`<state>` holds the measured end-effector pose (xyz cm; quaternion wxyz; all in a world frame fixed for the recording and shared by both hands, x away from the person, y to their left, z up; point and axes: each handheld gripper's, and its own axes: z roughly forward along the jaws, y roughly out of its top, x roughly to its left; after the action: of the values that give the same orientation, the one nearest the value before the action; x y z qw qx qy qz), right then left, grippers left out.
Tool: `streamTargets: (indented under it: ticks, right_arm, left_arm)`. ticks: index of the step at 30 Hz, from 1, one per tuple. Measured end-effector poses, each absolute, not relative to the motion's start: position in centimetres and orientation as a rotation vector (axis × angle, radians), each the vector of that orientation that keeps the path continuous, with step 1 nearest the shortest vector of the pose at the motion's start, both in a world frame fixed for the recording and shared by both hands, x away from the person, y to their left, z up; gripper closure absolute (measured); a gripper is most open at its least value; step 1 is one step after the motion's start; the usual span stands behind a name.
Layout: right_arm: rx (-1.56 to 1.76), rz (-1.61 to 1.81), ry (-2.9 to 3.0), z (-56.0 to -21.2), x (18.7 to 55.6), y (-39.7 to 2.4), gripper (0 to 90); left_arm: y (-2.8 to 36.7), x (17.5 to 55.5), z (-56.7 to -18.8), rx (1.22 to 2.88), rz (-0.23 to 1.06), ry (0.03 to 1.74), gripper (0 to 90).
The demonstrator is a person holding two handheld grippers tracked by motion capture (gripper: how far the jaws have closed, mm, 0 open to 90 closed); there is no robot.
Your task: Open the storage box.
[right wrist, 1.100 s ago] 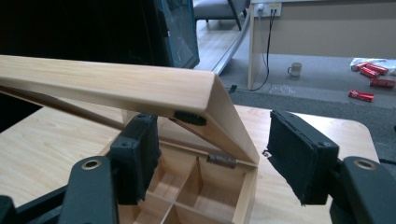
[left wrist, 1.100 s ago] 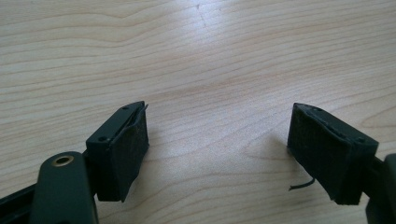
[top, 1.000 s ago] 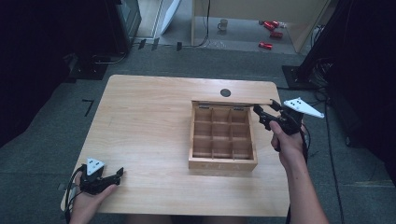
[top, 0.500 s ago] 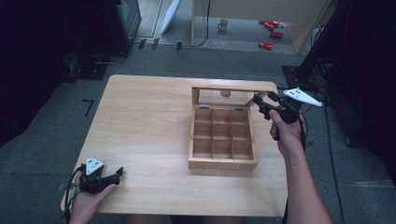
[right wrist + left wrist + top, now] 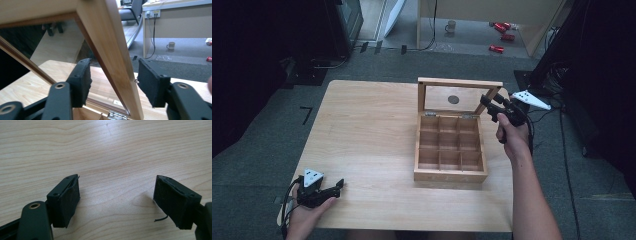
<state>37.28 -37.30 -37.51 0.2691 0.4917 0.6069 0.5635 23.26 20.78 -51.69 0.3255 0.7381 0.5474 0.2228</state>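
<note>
Wood grain under the left gripper [image 5: 116, 200], parked at the near corner of the table [image 5: 372, 130], jaws spread on nothing. Farther off, right of centre, the box [image 5: 451, 175], with lid [image 5: 459, 82] raised near upright. Straddling its side rail, the right gripper [image 5: 112, 80], jaws just closing, pads not yet pressing (gap visible). Likely trouble: lid slipping free and slamming shut, or unsteadied box skidding.
</note>
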Motion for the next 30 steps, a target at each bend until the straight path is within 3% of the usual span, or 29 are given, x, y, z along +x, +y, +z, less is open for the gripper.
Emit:
streamTargets:
  ticks: [8, 13, 30]
  right_arm:
    - [1.331, 1.500, 1.622, -38.3, 38.9, -37.2, 51.8]
    - [1.340, 1.459, 1.590, -38.4, 39.5, -37.3, 63.7]
    - [1.411, 1.272, 1.532, -37.7, 42.1, -35.5, 66.9]
  left_arm:
    - [20.8, 23.3, -51.7, 1.935, 0.586, 1.434, 21.6]
    - [20.8, 23.3, -51.7, 1.936, 0.588, 1.434, 21.7]
    - [20.8, 23.3, -51.7, 1.933, 0.590, 1.436, 22.1]
